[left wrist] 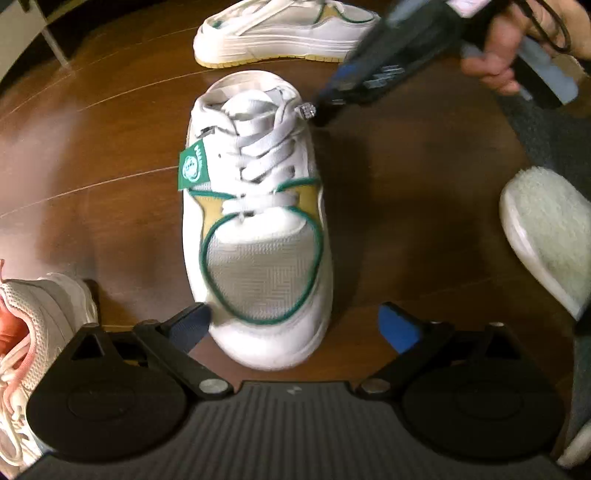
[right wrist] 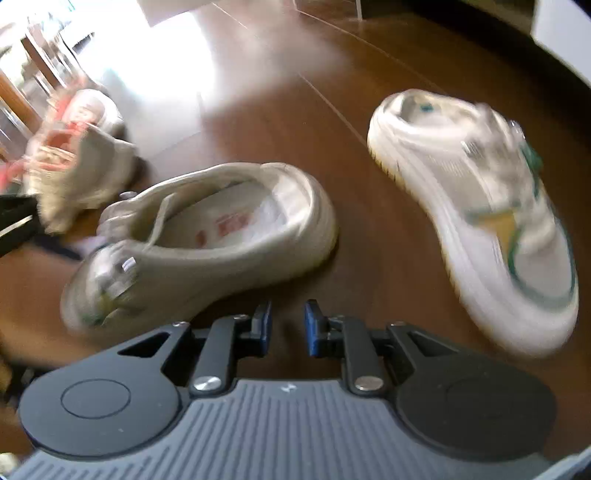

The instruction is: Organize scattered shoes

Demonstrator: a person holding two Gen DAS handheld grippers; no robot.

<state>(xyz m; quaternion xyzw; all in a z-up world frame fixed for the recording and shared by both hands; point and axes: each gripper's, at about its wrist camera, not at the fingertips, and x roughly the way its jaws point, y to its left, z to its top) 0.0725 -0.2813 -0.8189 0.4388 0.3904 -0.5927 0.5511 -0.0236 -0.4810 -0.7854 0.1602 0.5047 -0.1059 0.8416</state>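
A white sneaker with green and yellow trim [left wrist: 258,221] stands on the wooden floor, its toe between my left gripper's open fingers [left wrist: 295,325]. The left finger touches the toe's side; the right finger stands apart. Its twin [left wrist: 284,29] lies just beyond. In the left wrist view my right gripper [left wrist: 332,99] hovers by the near sneaker's heel. In the blurred right wrist view, the right gripper [right wrist: 288,325] is nearly shut and empty, with the near sneaker [right wrist: 207,240] at left and the twin [right wrist: 480,221] at right.
A white and pink sneaker [left wrist: 33,350] lies at the left wrist view's lower left; it also shows in the right wrist view [right wrist: 74,162]. A fuzzy pale slipper [left wrist: 550,236] lies at right on a grey mat [left wrist: 546,133]. White furniture legs [left wrist: 51,40] stand far left.
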